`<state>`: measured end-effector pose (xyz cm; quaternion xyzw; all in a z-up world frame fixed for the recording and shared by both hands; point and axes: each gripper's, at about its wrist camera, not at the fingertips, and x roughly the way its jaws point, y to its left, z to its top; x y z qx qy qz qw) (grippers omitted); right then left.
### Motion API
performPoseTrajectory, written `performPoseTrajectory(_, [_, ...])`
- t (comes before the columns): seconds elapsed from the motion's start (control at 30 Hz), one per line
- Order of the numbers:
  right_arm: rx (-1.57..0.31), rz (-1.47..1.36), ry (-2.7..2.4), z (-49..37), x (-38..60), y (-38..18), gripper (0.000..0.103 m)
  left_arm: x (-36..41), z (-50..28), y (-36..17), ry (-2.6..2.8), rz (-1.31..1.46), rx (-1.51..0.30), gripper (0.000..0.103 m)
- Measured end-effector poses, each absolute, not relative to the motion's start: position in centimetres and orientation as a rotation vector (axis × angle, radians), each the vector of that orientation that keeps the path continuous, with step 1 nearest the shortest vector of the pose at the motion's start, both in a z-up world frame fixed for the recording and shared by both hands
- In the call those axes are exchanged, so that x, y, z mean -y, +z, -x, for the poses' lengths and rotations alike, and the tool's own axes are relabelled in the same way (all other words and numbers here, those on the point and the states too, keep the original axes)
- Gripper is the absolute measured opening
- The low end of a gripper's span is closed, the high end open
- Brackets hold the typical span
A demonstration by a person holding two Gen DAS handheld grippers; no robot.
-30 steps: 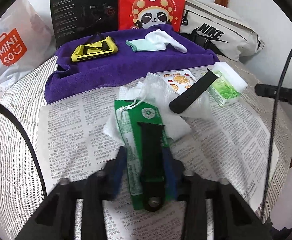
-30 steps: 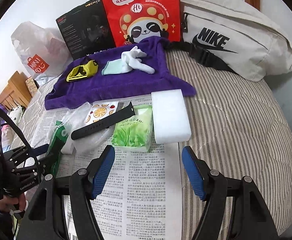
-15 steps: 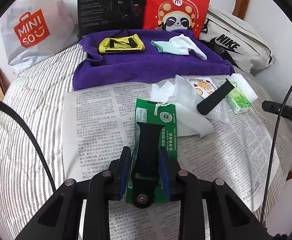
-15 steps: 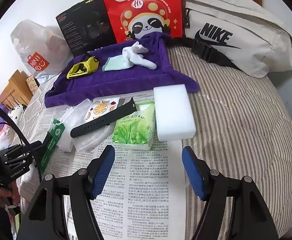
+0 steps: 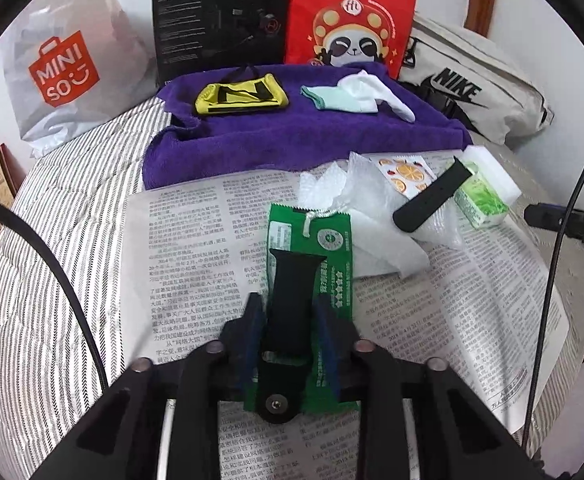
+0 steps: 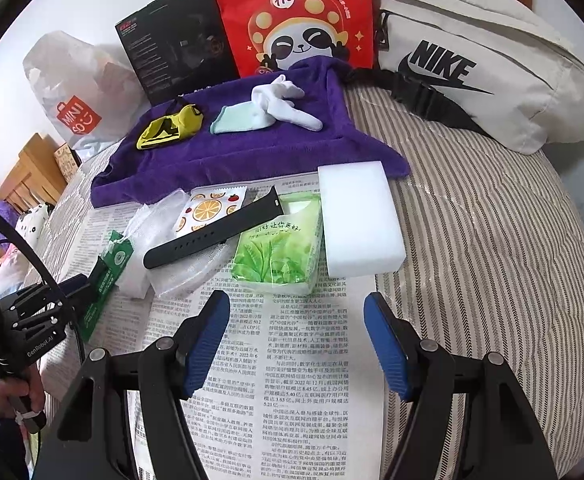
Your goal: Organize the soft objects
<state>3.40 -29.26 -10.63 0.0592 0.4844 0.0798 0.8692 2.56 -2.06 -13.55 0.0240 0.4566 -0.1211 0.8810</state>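
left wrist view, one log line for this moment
left gripper: closing on black strap over green packet | right gripper: open above newspaper, empty

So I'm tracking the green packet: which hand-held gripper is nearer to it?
Left. The left hand-held gripper has been closing around the green packet and the black strap on it. The right hand-held gripper hangs open over the newspaper, well aside.

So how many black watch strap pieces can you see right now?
2. One short black rubber strap piece lies on the green sachet, between the left claw's pads. The longer black strap piece rests across the clear plastic bag. More could be hidden.
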Motion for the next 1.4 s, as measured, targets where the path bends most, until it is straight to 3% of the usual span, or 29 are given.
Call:
performPoseTrajectory(0.63, [-0.999, -0.098, 0.199, -3.3, 27.5, -9.6, 0.069, -4.3, -4.5, -12.8, -0.237, 0.128, -0.983, 0.020])
performPoseTrajectory(1.27, [-1.017, -0.105, 0.189, -3.5, 28.1, -10.4, 0.069, -0.8, -3.8, -14.2, -0.179, -0.034, -0.928, 0.021])
performPoseTrajectory(1.4, [-1.024, -0.098, 0.193, -3.7, 27.7, -10.7, 0.069, -0.4, -3.5, -14.3, -0.181, -0.060, -0.898, 0.026])
